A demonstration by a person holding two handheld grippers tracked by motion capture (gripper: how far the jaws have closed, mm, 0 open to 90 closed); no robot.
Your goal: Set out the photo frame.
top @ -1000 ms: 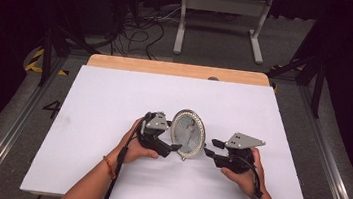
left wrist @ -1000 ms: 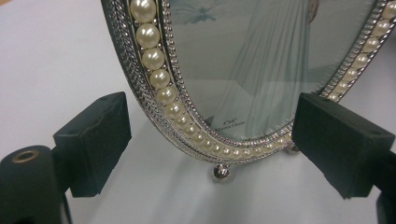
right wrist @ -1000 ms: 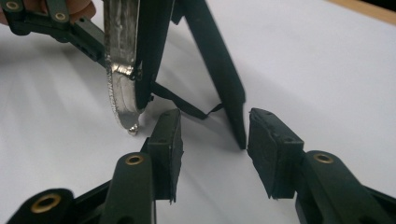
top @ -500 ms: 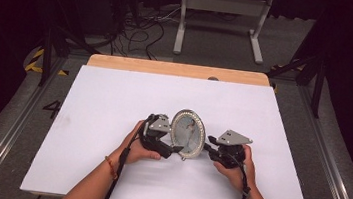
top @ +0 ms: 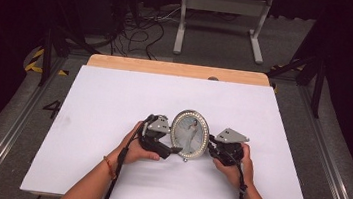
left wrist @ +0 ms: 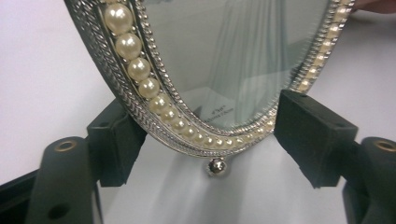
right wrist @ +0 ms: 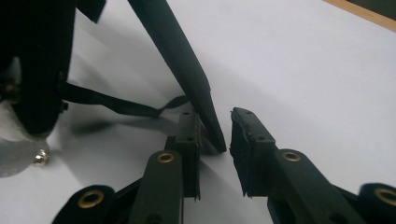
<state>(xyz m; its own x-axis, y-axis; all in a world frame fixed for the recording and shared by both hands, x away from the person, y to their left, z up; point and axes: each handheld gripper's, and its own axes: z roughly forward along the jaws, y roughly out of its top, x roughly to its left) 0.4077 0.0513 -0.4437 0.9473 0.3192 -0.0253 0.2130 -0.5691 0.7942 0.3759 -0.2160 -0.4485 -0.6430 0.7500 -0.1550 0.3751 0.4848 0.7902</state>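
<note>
Oval pearl-rimmed picture frame [top: 189, 134] stands upright on the white table [top: 113, 102], near the front edge, roughly mid-width, between both hands; photo side faces the person.

Left gripper [top: 171, 151] comes at the frame's lower rim from the front-left; in the left gripper view the two black pads [left wrist: 308, 135] sit either side of the bottom curve of the frame [left wrist: 187, 121], jaws have just been closing w/ the rim between them; left pad looks up against the metal edge, right pad at the pearl border, so prob. a light pinch, steadying the frame so it won't tip; little ball foot [left wrist: 218, 166] rests on the table just under the rim.

Right gripper [top: 213, 151] works behind the frame on its right side; right gripper view shows the black easel leg [right wrist: 187, 70] of the frame's back slanting down to the table, tip between the jaws; jaws have just been closing, but the near pad [right wrist: 243, 140] is apart from the leg w/ a gap, far pad touching or nearly; not pinched yet. A thin black strap [right wrist: 116, 106] ties leg to backing, limiting how far it swings.

Judgement: left holds the frame still while right goes for the leg, to adjust or fold the stand; risk is the frame sliding if the leg moves before the grip is firm.
</note>
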